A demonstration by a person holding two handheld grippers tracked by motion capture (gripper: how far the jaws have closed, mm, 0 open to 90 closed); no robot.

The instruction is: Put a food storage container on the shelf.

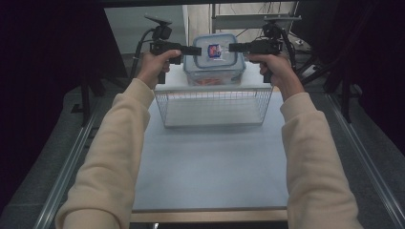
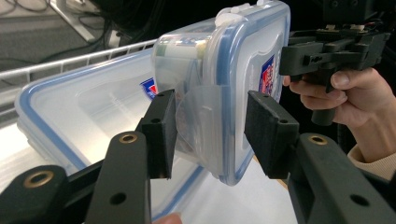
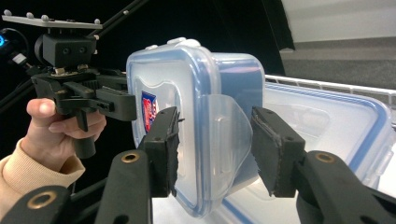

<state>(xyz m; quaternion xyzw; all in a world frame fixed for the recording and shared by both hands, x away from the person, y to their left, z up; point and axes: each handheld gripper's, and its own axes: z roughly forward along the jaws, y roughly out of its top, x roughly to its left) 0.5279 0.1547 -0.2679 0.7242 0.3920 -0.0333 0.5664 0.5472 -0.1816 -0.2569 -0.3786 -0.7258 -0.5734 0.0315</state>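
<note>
the small lidded container [image 1: 214, 58] is held up between both grippers, above a larger flat container [image 2: 88, 116] and beyond the wire basket [image 1: 213, 107]. the left gripper [image 2: 210, 128] has its jaws spread around the side latch flap, pads not visibly pressing, and the right gripper [image 3: 215, 149] stands the same way on the opposite latch, so neither is seen clamping. judging by this, the lift is done but placing the container is left, likely into the empty basket. the worktop [image 1: 210, 167] is pale and bare in front; dark curtains, stands and cables ring the room.
</note>
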